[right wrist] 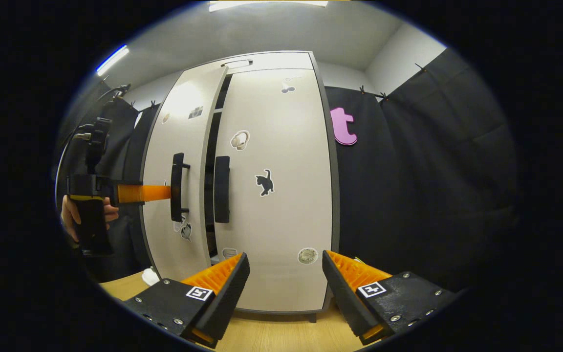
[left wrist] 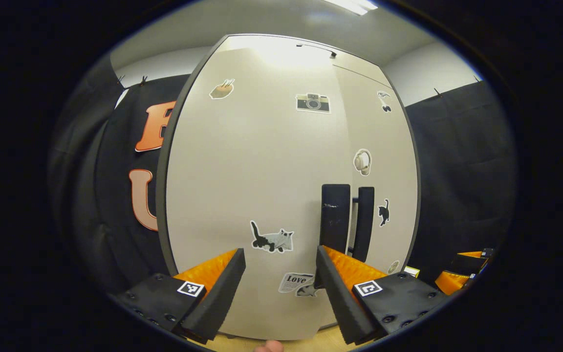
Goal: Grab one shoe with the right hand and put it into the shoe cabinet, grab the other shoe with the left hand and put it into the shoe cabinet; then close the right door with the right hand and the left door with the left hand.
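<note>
The shoe cabinet stands before me, pale with stickers. In the right gripper view its right door (right wrist: 281, 220) is closed and its left door (right wrist: 184, 137) stands slightly ajar, leaving a narrow dark gap (right wrist: 211, 161). A hand holds my left gripper (right wrist: 162, 193) with its fingertips at the left door, beside the black left handle (right wrist: 177, 188). In the left gripper view my left gripper (left wrist: 280, 252) is open, close to the left door (left wrist: 252, 171), with the left handle (left wrist: 335, 215) just to its right. My right gripper (right wrist: 285, 255) is open, back from the right door.
Black cloth walls flank the cabinet on both sides. The floor (right wrist: 281, 332) is light wood. A small white object (right wrist: 150, 276) lies by the cabinet's lower left corner. My right gripper (left wrist: 465, 271) shows at the lower right of the left gripper view.
</note>
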The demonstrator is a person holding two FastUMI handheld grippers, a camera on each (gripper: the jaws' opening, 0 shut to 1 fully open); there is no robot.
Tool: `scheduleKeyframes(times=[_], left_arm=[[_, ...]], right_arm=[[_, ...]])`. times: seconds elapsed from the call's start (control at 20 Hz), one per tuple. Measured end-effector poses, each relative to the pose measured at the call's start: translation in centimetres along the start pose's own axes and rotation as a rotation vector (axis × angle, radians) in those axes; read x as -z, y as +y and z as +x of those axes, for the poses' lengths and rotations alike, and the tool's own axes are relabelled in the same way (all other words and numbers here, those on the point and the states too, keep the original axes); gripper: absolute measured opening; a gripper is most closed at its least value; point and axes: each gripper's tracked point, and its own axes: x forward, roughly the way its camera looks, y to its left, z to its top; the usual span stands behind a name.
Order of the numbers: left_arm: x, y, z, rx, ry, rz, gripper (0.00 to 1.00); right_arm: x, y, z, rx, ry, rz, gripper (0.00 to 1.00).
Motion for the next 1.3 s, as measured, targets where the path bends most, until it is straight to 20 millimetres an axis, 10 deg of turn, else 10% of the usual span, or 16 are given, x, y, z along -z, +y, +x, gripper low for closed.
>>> scheduleKeyframes(times=[0.55, 1.3], left_arm=[[0.3, -1.3, 2.7, 0.019, -0.009, -0.017, 1.0], [1.1, -1.3, -7.0, -0.078, -0.018, 0.004, 0.98]], right_arm=[[-0.5, -1.3, -0.4, 0.024, -0.01, 0.003, 0.92], [-1.5, 0.6, -0.7, -0.024, -0.059, 0.012, 0.92]])
